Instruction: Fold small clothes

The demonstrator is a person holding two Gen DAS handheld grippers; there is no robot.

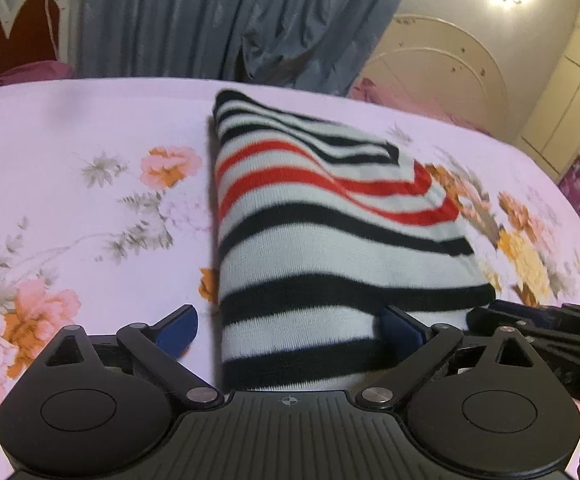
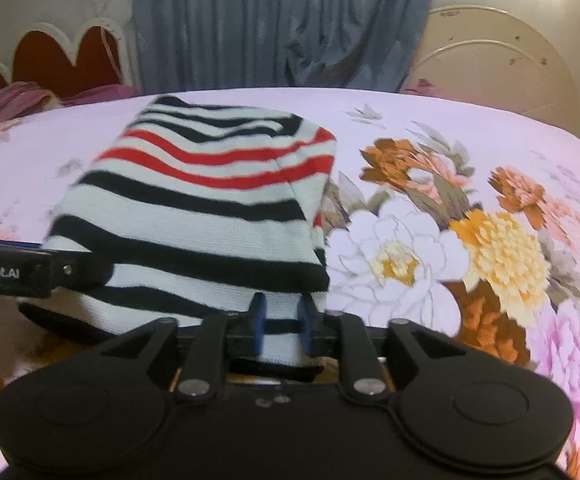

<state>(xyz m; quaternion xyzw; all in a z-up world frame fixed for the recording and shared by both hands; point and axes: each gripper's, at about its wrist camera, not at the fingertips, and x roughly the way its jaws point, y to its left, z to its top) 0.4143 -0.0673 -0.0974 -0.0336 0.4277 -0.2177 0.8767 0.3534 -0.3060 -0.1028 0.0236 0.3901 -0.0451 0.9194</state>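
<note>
A small knitted garment striped in white, black and red [image 1: 321, 216] lay folded on the pink floral bedsheet [image 1: 70, 184], its near edge lifted toward both grippers. The left gripper [image 1: 286, 328] stood with its blue-padded fingers [image 1: 178, 326] spread wide, the cloth's near edge lying between them and not gripped. The right gripper [image 2: 282, 320] had its fingers drawn close together, pinching the garment's near hem. A blue-grey curtain [image 2: 282, 24] hung behind the bed.
</note>
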